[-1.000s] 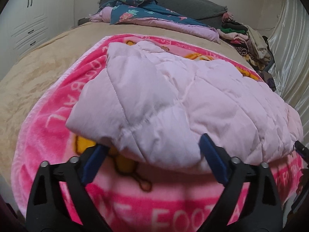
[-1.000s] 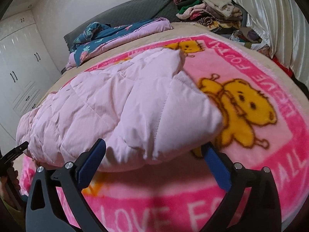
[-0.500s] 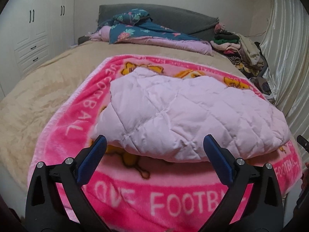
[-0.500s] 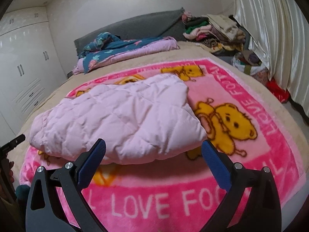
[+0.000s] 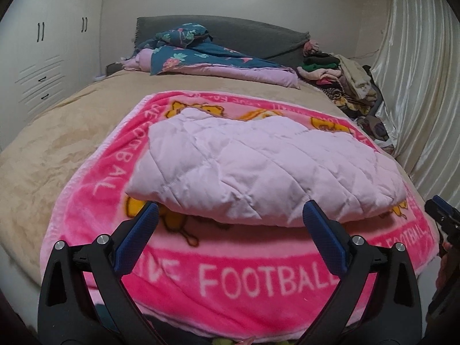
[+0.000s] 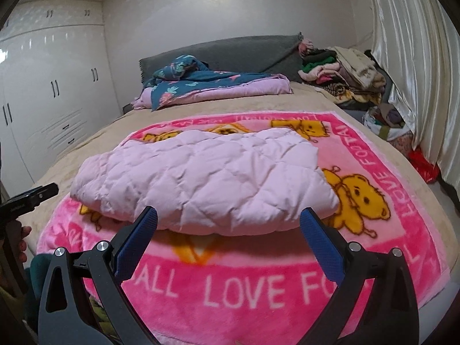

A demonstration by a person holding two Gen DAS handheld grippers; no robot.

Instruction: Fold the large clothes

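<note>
- The folded, puffy light-pink quilted jacket (image 5: 258, 172) is lying on the pink bear blanket (image 5: 258, 281), just past both grippers.
- The left gripper (image 5: 228, 215) and the right gripper (image 6: 228, 215) are hanging wide apart, holding nothing.

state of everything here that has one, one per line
pink quilted jacket: folded, lying on the blanket, not gripped
pink bear blanket: spread flat on the bed
left gripper: jaws open, empty
right gripper: jaws open, empty
wardrobe doors: closed
floral quilt: folded at the headboard

Pale pink quilted jacket (image 5: 258, 169), hot-pink bear-print blanket (image 5: 258, 281), beige bedspread (image 5: 57, 132)
</note>
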